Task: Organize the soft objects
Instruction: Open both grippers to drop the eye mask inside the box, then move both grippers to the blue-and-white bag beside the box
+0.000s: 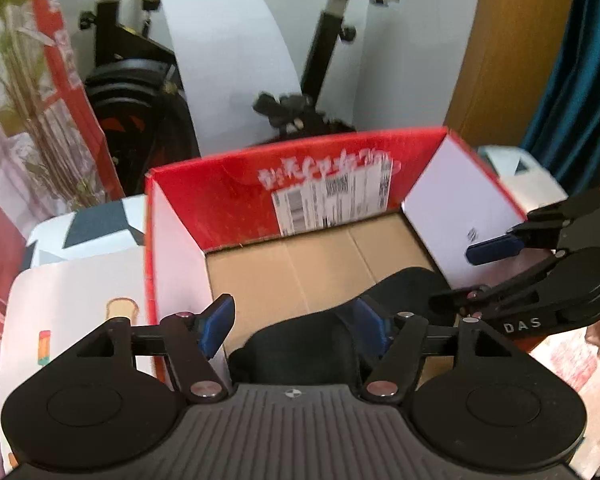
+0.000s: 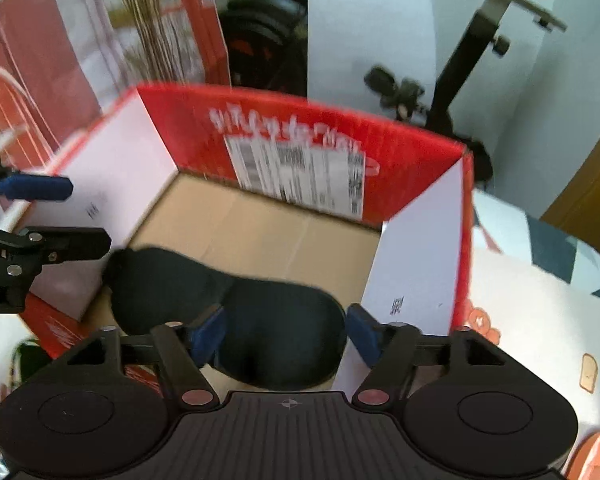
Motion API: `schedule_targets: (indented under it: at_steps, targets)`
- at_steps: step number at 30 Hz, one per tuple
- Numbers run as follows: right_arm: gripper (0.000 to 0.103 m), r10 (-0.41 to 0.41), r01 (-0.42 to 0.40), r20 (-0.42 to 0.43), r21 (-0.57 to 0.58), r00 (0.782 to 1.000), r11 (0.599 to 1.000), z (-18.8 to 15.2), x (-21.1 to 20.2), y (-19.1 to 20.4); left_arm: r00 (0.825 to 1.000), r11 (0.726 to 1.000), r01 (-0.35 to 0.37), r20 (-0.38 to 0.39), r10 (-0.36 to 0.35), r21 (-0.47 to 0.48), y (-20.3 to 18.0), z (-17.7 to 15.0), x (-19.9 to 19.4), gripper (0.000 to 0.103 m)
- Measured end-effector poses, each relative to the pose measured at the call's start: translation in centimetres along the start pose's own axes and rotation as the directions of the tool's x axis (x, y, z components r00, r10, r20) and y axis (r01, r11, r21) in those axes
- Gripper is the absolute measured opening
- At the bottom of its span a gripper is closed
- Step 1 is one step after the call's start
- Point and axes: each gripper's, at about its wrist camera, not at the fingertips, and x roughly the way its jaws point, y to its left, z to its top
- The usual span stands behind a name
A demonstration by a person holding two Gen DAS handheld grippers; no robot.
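Note:
A black soft eye mask (image 1: 300, 344) (image 2: 260, 320) lies in the near part of an open cardboard box (image 1: 220, 200) (image 2: 400, 152) that has red flaps and a brown floor. My left gripper (image 1: 296, 322) hangs over the mask's left end with its blue pads wide apart; the right pad is beside the fabric and the left pad is clear of it. My right gripper (image 2: 284, 330) straddles the mask's right bulge, open, its right pad off the cloth. Each gripper shows in the other's view, the right (image 1: 470, 276) and the left (image 2: 60, 216), both open.
The box stands on a white cloth with cartoon prints (image 1: 80, 304) (image 2: 520, 320). Behind it stand an exercise bike (image 1: 324, 60) (image 2: 472, 60), a potted plant (image 1: 32, 92) and a red-and-white board (image 2: 40, 60). A wooden door (image 1: 512, 40) and blue curtain (image 1: 580, 60) are at the right.

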Motion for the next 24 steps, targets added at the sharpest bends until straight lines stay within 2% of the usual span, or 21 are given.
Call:
schedule_targets:
  at_steps: [2,4,6,9,14,19,24]
  targets:
    - [0.068,0.019,-0.019,0.056,0.006,0.998,1.000,-0.4,-1.7,0.0,0.999,1.000,-0.003,0.046,0.004,-0.011,-0.1,-0.4,-1.5,0.072]
    - [0.076,0.041,-0.043,0.113,0.015,0.993,0.999,-1.1,-3.4,-0.2,0.996,1.000,-0.007,0.088,0.009,-0.024,-0.1,-0.9,-3.1,0.074]
    - [0.093,0.052,-0.057,0.181,0.022,0.982,0.998,-2.1,-5.2,-0.3,0.991,0.999,-0.011,0.131,0.016,-0.042,-0.1,-1.8,-4.7,0.077]
    - [0.103,0.058,-0.069,0.263,0.032,0.963,0.997,-3.8,-7.1,-0.7,0.983,0.997,-0.021,0.179,0.033,-0.071,0.0,-3.4,-6.8,0.084]
    - [0.103,0.087,-0.128,0.323,0.107,0.942,0.986,-6.6,-9.0,-2.1,0.982,0.994,-0.003,0.185,0.024,-0.113,0.6,-6.8,-8.7,0.095]
    - [0.103,0.077,-0.128,0.380,0.109,0.922,0.986,-10.7,-10.2,-2.2,0.985,0.989,0.010,0.175,0.016,-0.146,0.6,-10.6,-9.5,0.097]
    - [0.103,0.043,-0.075,0.376,0.072,0.926,0.995,-14.9,-10.6,-1.4,0.994,0.977,0.004,0.108,0.019,-0.212,0.5,-14.4,-9.7,0.097]
